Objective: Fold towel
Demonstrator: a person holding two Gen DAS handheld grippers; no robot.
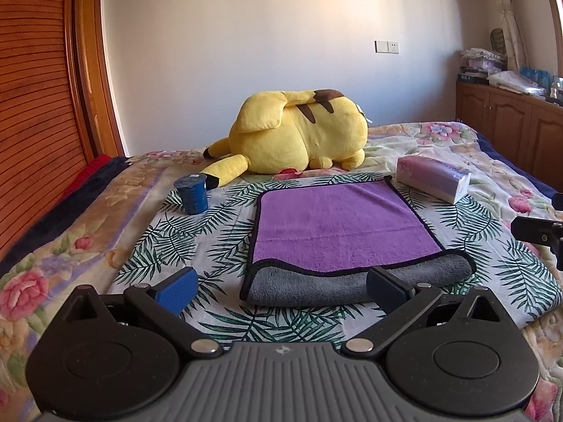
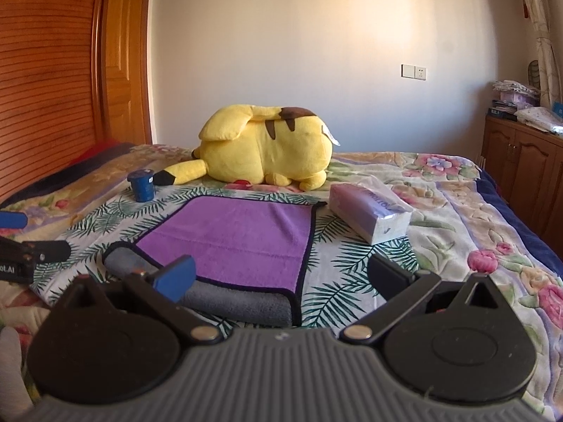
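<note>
Towel (image 1: 343,221): one, purple top face, grey underside, black piping. It lies flat on the palm-leaf cloth (image 1: 214,232) spread over the floral bed cover (image 1: 440,140). The near edge is turned over into a grey roll running left-right. In the left wrist view the purple face looks a bit deeper than wide, far edge toward the plush; fisheye, so I can't call the long axis for sure. A faint crease crosses the purple face, parallel to the roll.

Left tool (image 1: 283,286): jaws spread wide, holding nothing. The grey roll sits between the fingers; the dark right pad overlaps the roll's right part in view, contact can't be told. The blue left pad is off the towel, over the cloth.

Right tool (image 2: 283,276): jaws also spread wide, nothing held. The blue left pad is over the roll, the dark right pad over the cloth, off the towel's right edge.

Other items, one each:
- Yellow plush (image 1: 299,133), lying behind the towel.
- Blue cup (image 1: 191,193), upright with a sealed lid, far-left of the towel, just beside the plush's ear tip.
- Tissue pack (image 1: 434,179), far-right of the towel, long axis diagonal. The print on its side is not readable.

Partial lettering "ot.AI" shows on the left tool's body at the right view's left edge.
</note>
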